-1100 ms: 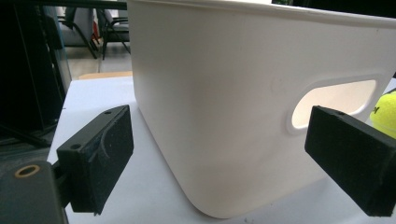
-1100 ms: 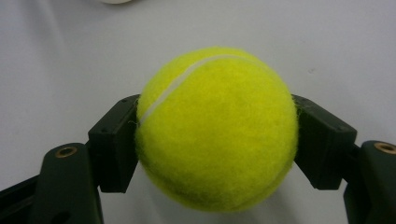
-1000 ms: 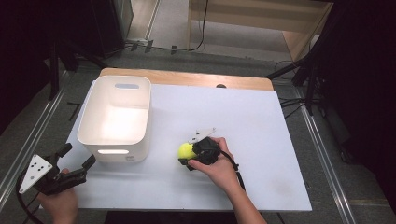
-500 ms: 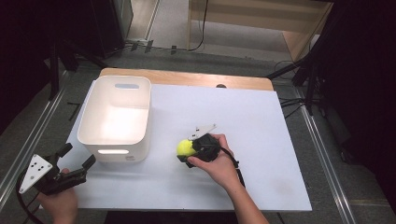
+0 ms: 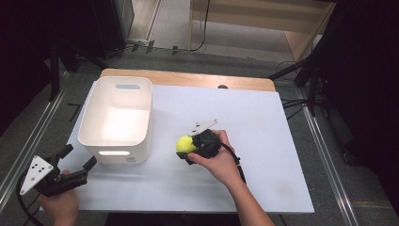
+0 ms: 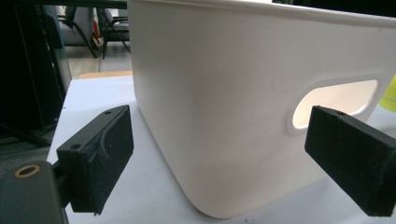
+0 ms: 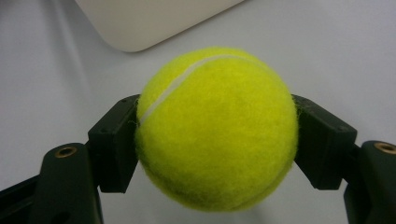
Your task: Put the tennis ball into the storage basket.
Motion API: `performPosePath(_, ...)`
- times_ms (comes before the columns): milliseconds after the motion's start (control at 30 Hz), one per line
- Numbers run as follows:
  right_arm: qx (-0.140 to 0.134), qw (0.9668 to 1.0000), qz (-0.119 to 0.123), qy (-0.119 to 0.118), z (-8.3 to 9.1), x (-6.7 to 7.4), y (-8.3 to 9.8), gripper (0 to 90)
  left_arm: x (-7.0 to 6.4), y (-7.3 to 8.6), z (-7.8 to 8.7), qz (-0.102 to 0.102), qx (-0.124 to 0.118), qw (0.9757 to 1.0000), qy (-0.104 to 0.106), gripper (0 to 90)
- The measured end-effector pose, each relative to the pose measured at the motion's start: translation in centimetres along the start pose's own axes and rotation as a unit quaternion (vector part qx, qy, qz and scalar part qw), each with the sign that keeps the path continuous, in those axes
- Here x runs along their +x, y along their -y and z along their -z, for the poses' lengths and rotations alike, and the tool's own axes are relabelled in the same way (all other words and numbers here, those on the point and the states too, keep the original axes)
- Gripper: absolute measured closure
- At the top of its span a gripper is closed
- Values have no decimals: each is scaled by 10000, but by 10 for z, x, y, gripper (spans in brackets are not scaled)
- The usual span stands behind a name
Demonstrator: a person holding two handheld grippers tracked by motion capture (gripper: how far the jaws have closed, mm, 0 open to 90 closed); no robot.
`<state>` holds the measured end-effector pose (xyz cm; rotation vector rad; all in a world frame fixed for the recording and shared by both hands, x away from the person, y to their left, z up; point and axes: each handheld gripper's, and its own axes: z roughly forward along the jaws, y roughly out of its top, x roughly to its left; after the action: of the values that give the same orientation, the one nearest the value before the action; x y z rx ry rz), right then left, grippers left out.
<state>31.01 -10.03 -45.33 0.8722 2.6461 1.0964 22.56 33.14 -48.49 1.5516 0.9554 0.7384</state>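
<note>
A yellow tennis ball [image 5: 184, 144] [image 7: 217, 128] is clamped between the black jaws of my right gripper [image 5: 187, 149] [image 7: 217, 140], just right of the white bin's near right corner. The ball is held a little above the white table [image 5: 263, 141]. The white plastic bin [image 5: 117, 117] [image 6: 252, 93] stands on the left half of the table, with an oval handle slot [image 6: 334, 100] in its near wall. My left gripper [image 5: 75, 162] [image 6: 224, 158] is open at the table's near left corner, its jaws pointing at the bin's near wall with nothing between them.
The white tabletop has a wooden strip [image 5: 188, 79] along its far edge. Metal rails [image 5: 329, 155] run along both sides of the table. Cables and dark stands [image 5: 301, 75] lie on the floor beyond.
The right gripper with the ball has shifted slightly left, toward the bin. The left gripper has stayed put.
</note>
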Motion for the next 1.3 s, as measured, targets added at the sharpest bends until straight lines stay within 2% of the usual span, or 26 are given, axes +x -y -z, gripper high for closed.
performPosePath(500,-47,9998,7,-172,4,-2,-14,243,0,0,0,32,-14,10000,2,79)
performPosePath(1300,-151,9995,54,-263,14,-5,-36,243,1,0,0,38,-13,10000,9,79)
